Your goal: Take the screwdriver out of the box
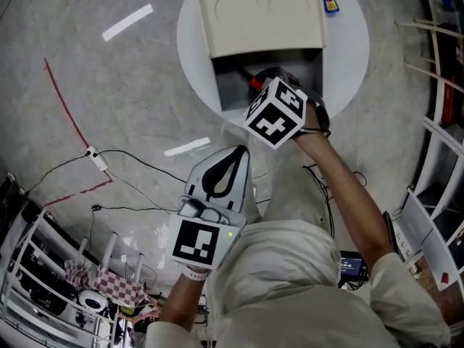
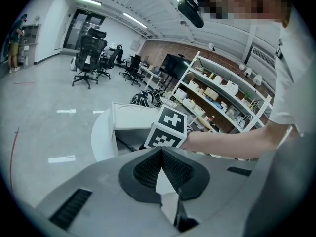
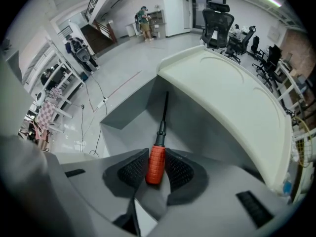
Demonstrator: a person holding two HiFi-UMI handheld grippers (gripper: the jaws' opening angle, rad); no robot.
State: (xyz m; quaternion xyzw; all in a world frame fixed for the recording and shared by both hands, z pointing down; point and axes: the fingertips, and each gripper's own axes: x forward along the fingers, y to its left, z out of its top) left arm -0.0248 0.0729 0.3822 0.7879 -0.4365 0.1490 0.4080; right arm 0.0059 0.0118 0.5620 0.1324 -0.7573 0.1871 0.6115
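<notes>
Box [image 1: 262, 20] in all three: head view steeply down, right gripper view close, left seemingly farther

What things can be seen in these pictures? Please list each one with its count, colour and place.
table: one, white, round, under the box
box: one, grey with cream lid, on the table
screwdriver: one, red handle and black shaft, in the box
small object: one, blue, on the table beside the lid
office chairs: several, black, far across the floor
left gripper: one, grey, shut and empty, over the floor
right gripper: one, grey, shut on the screwdriver's handle
</notes>
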